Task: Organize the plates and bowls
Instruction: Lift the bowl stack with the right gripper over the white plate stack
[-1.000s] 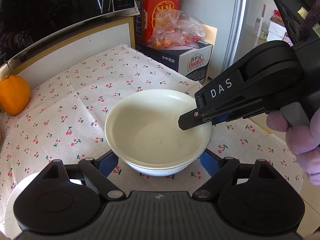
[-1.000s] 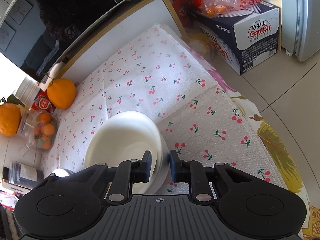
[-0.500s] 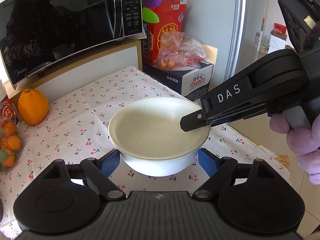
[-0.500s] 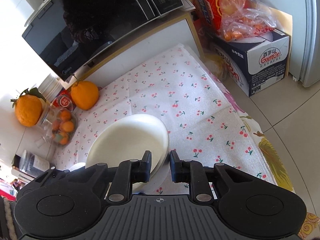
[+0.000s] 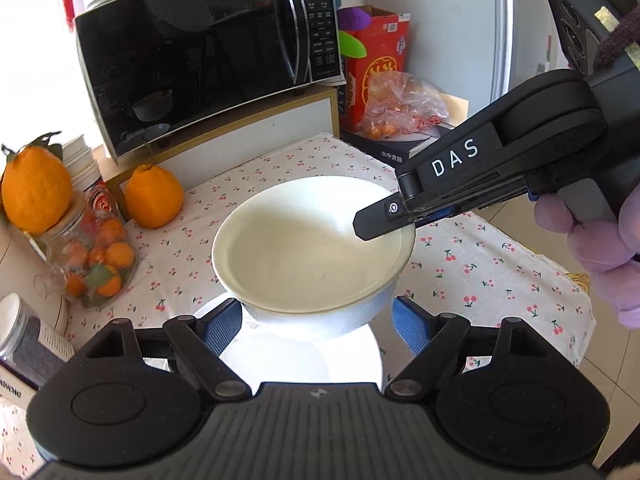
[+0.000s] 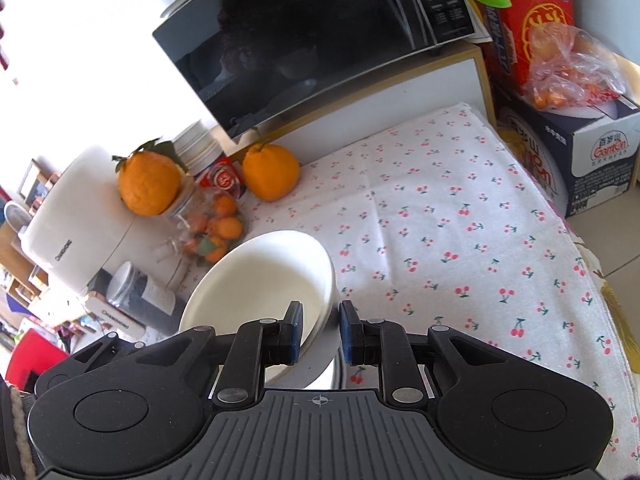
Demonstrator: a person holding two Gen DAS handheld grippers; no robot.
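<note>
Two bowls: one white bowl (image 5: 308, 248) nested inside a second bowl (image 5: 320, 320) of the same colour; the pair hangs above the bench (image 5: 480, 264), clear of the cherry-print cloth (image 6: 460, 220).
Right tongs (image 6: 319, 334): narrowed onto the near rim of the nested bowls, one blue pad inside the rim and one outside. Seen from the left camera they come in from the right and pinch the far-right rim (image 5: 404, 220).
Left tongs (image 5: 316, 322): spread wide, a blue pad on either side of the lower bowl's base, neither pad clearly touching it; they grip nothing.
Plate: a white plate (image 5: 300, 360) lies directly under the bowls, partly hidden by them and by the left tongs.
Step in hand: by my reading, carrying the stacked bowls over to the plate, with the set-down not yet made.
Next move calls for: lowering the bowls level and centred on the plate, then easing the right tongs apart only once the base rests. The grip is on one side of the rim only, so the bowls may tilt.
Risk: the inner bowl could shift in the outer one if the pair tips.
Surroundings: microwave (image 5: 208, 52), two large oranges (image 6: 148, 184), a jar of small fruit (image 6: 208, 228) well to the left.
</note>
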